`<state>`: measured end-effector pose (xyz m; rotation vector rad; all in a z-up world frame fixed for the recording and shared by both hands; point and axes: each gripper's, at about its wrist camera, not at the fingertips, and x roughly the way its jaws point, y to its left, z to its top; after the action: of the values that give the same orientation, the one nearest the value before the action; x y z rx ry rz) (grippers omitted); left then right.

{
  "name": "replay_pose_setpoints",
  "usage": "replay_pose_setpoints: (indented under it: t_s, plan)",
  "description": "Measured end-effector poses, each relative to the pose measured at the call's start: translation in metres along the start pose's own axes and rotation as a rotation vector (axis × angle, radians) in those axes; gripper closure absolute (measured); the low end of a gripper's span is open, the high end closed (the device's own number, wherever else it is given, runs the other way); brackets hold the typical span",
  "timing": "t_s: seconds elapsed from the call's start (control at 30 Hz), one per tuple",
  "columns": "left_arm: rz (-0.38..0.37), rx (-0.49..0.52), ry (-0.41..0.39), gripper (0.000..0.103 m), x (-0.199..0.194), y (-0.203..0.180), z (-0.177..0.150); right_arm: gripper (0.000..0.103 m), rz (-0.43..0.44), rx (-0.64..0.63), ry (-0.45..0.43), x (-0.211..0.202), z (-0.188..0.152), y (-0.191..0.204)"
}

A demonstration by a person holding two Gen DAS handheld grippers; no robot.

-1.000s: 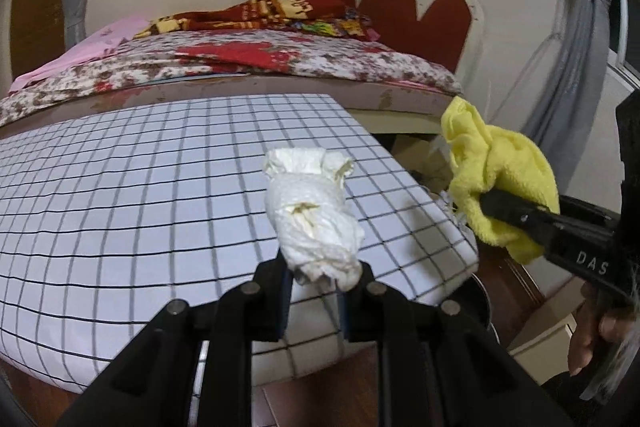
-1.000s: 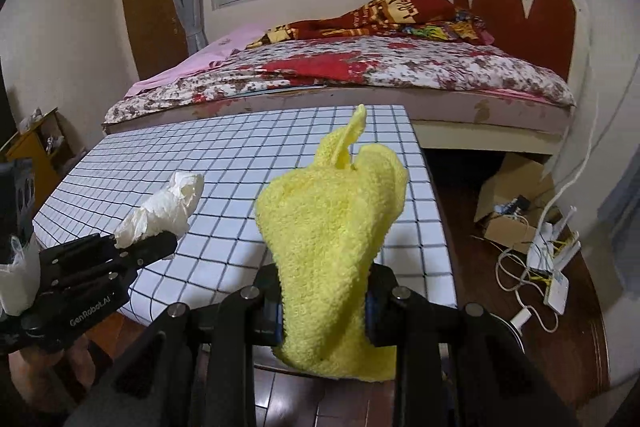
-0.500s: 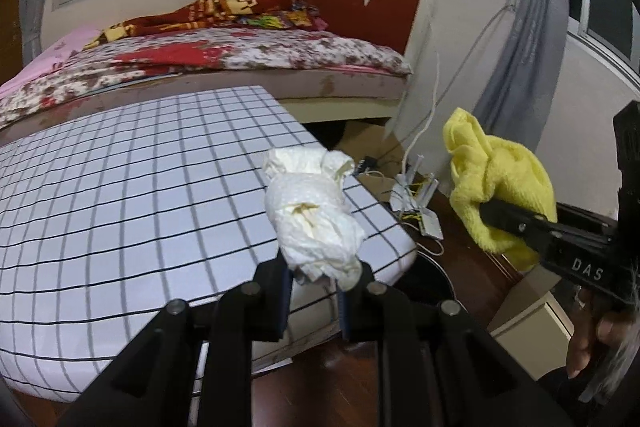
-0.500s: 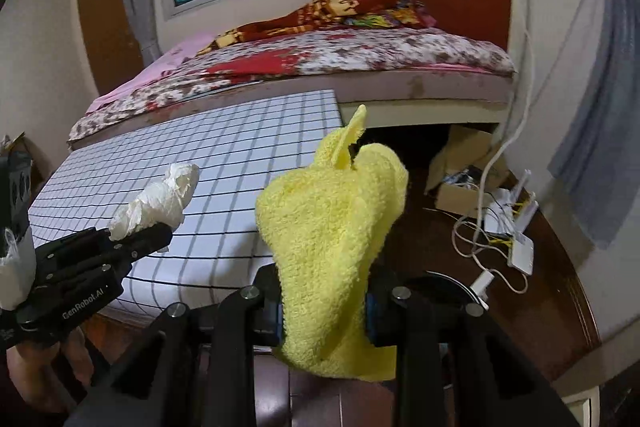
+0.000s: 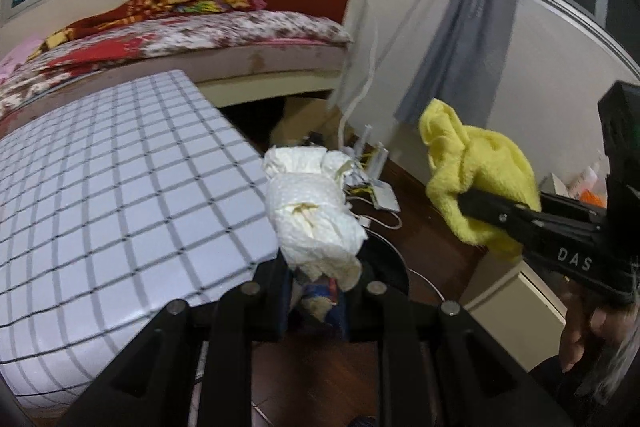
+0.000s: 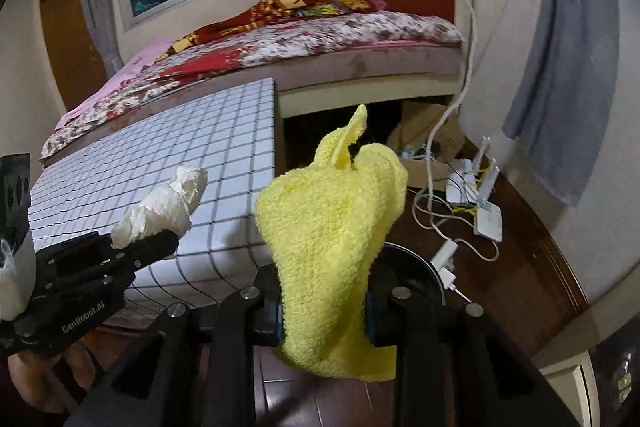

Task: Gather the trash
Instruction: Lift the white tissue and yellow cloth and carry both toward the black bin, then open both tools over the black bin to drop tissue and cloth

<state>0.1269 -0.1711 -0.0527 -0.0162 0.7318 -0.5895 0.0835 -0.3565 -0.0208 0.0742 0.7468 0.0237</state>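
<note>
Tongs on the left (image 5: 316, 291) grip a crumpled white paper wad (image 5: 312, 211), which sticks up and forward from between the pads. Right tongs (image 6: 324, 303) pinch a yellow towel (image 6: 328, 243) whose lower end hangs below the pads and whose upper part stands above them. Both bundles hang in the air past the corner of the bench (image 5: 120, 187), which has a white grid-patterned cover, over a dark wooden floor (image 6: 520, 267). On that floor, near the wall, lie a white router (image 6: 488, 215) and tangled cables (image 6: 436, 211). Beyond the bench stands a bed (image 6: 320, 43) with a floral cover.
</note>
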Motion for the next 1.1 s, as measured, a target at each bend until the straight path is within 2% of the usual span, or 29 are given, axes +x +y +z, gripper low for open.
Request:
replay_pose_setpoints:
  t_s: [0.27, 0.5, 0.87, 1.1]
  plan:
    - [-0.034, 0.014, 0.059, 0.083, 0.034, -0.038, -0.021, 0.073, -0.016, 0.049, 0.052, 0.005, -0.032, -0.052]
    - [-0.006, -0.04, 0.092, 0.083, 0.068, -0.055, -0.036, 0.073, 0.015, 0.047, 0.119, 0.03, -0.054, -0.083]
    - [0.055, -0.155, 0.171, 0.083, 0.127, -0.045, -0.052, 0.073, 0.07, -0.016, 0.24, 0.107, -0.064, -0.103]
    - [0.079, -0.163, 0.218, 0.082, 0.162, -0.041, -0.06, 0.073, 0.098, -0.058, 0.305, 0.152, -0.068, -0.111]
